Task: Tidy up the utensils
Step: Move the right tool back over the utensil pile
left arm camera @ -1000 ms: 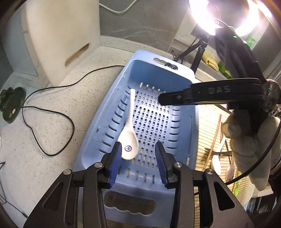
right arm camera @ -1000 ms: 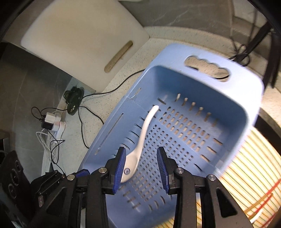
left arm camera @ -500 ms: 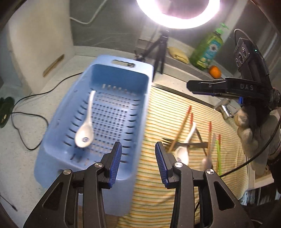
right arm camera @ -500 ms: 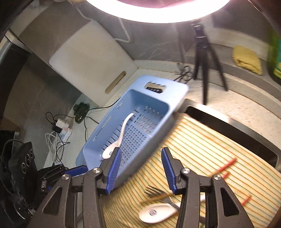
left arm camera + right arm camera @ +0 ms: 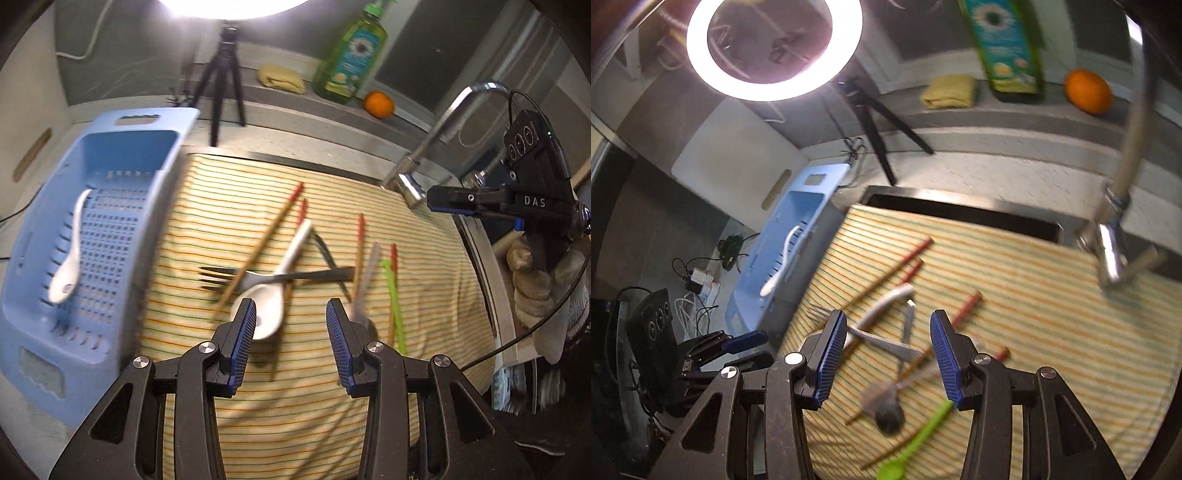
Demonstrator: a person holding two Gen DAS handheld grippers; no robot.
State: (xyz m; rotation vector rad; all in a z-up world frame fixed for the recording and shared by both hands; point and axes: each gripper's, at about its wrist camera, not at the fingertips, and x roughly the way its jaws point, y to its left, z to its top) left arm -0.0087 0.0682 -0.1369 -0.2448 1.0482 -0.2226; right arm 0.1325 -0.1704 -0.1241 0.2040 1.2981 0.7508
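Note:
A blue slotted basket stands left of a striped cloth, with one white spoon lying in it. On the cloth lie a second white spoon, a black fork, red-tipped wooden chopsticks, a metal spoon and green utensils. My left gripper hovers open over the white spoon's bowl, gripping nothing. My right gripper hangs open above the fork and metal spoon, with a green spoon near it.
A ring light on a black tripod stands behind the basket. A soap bottle, an orange and a yellow sponge sit on the back ledge. A steel faucet rises at the right; cables lie at the left.
Both grippers have swung right, from over the blue basket to over the striped cloth. The white spoon stays in the basket. The right jaws stand a little wider.

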